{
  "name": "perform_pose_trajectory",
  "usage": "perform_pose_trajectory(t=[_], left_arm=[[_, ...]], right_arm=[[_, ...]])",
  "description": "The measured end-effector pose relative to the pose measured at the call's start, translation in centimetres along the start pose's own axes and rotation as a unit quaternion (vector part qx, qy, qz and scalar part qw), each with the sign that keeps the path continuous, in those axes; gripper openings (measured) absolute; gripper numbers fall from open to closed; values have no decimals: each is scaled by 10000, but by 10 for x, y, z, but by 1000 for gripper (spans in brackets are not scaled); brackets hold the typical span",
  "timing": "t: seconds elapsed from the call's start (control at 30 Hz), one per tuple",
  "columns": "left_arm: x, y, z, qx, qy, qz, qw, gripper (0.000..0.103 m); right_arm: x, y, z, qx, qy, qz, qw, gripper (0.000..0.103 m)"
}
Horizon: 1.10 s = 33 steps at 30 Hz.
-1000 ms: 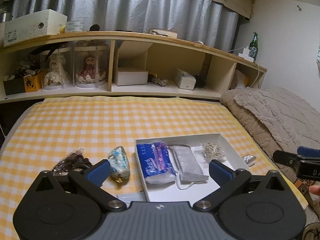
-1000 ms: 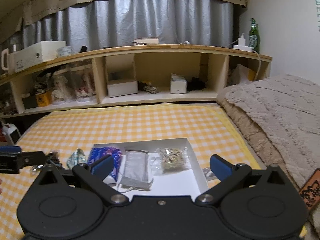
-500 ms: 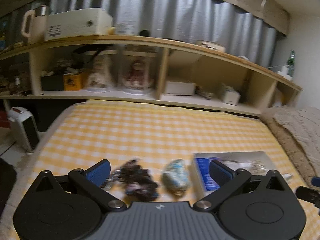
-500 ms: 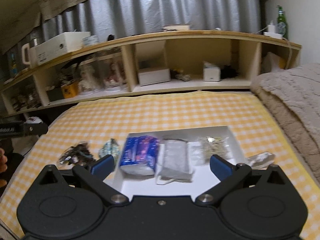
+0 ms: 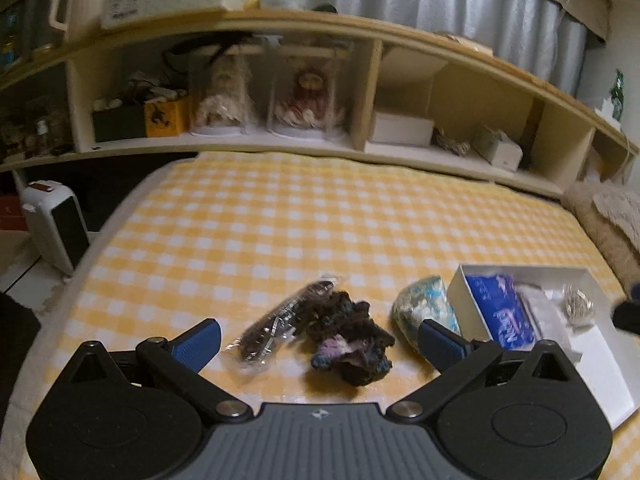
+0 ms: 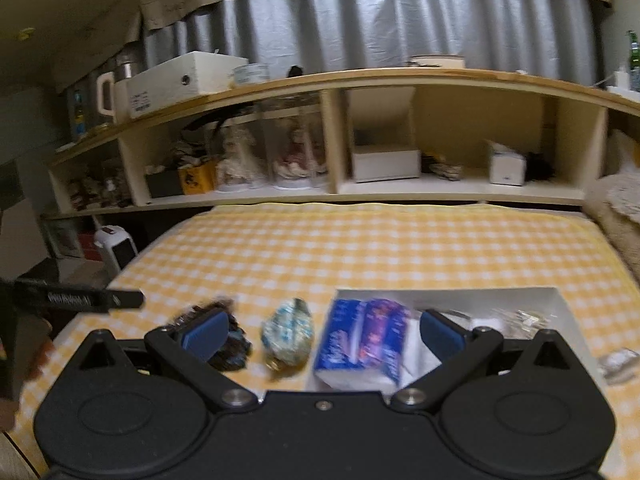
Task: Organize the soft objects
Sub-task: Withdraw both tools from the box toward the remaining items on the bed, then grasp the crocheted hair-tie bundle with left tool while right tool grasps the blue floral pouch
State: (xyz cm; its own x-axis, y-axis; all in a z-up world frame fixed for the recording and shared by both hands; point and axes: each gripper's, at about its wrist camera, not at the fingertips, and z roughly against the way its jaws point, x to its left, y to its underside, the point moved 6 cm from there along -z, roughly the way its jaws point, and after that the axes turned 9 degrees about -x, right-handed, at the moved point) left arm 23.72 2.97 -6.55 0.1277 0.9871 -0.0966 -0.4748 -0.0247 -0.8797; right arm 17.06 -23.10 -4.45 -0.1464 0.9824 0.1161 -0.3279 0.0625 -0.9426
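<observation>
A dark knitted bundle [image 5: 348,344] in a clear wrapper lies on the yellow checked cover, between the fingers of my open left gripper [image 5: 320,344]. A pale blue-patterned soft packet [image 5: 424,312] lies to its right, beside a white tray [image 5: 460,292]. The tray holds a blue tissue pack [image 5: 500,316], a white mask and a shiny packet. My right gripper [image 6: 324,332] is open and empty above the tray's left end; the tissue pack [image 6: 364,340], the patterned packet [image 6: 288,332] and the dark bundle [image 6: 232,352] show there.
A wooden shelf [image 5: 360,148] with dolls in clear cases and small boxes runs along the back. A white heater [image 5: 56,224] stands on the floor at left. A beige blanket [image 5: 612,220] lies at right. A small silver packet [image 6: 620,360] lies right of the tray.
Both grippers have swung left. The left one now frames the dark bundle instead of the tray; the right one now frames the tissue pack and the patterned packet. Both stay open.
</observation>
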Motion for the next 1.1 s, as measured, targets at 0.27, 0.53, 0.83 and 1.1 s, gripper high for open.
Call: perform_pose_trajectory(t=[0.27,0.53,0.83,1.1], left_arm=[[-25,19,-34,99,495,-402,9979,101],[-33,29,-71,123,783,-206,9966,93],[-25,45,-108,213,748,29,9970,77],[-24,63,-127,641,767,-90,9950,57]], right_arm=[[3,7,-68,164,-301,-140,9993,103],[16,14,-128,342,-804,-16,9962,101],[33,44,-181,949,-993,357,9899,73],[32,60,-196,1342,-962,433,9853,60]])
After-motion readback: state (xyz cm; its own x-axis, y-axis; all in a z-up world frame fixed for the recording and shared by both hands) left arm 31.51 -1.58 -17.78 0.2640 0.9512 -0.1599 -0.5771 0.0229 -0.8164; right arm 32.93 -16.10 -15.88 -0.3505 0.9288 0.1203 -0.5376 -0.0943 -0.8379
